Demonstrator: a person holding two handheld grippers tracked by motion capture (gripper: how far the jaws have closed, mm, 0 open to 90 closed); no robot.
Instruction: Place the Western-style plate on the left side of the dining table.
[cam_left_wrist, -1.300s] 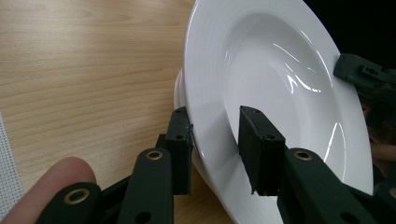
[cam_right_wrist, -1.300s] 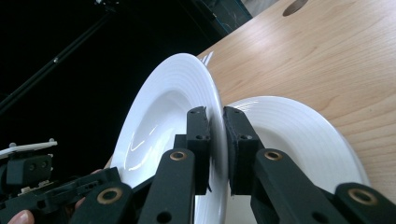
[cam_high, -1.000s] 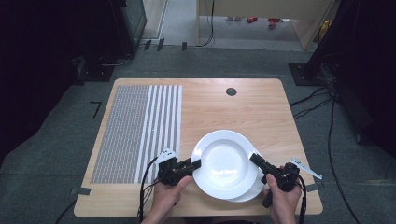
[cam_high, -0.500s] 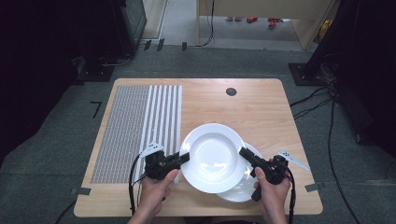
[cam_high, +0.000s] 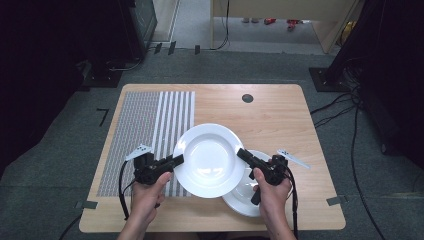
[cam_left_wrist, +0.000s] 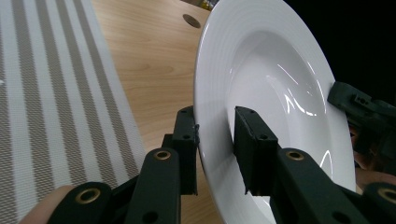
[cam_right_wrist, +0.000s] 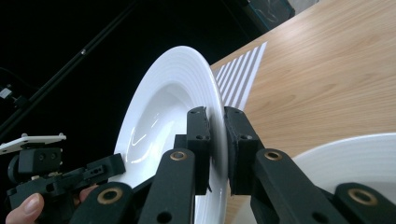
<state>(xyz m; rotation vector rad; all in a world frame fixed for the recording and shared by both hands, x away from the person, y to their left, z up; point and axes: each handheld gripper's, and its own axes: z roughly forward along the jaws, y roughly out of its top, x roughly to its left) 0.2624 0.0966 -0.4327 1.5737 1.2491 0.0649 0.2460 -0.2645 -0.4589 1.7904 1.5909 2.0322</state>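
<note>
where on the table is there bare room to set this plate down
The striped placemat on the left is bare beyond the left gripper, and so is the wood between the lifted plate and the dark round hole. The near right is crowded: a second plate lies under the right gripper.

Even overhead light falls on the pale counter (cam_high: 280, 115), while the surrounding room is dark. White glare streaks the plate (cam_left_wrist: 280, 93) between the tongs. The nearest tong parts look soft and blurred.
</note>
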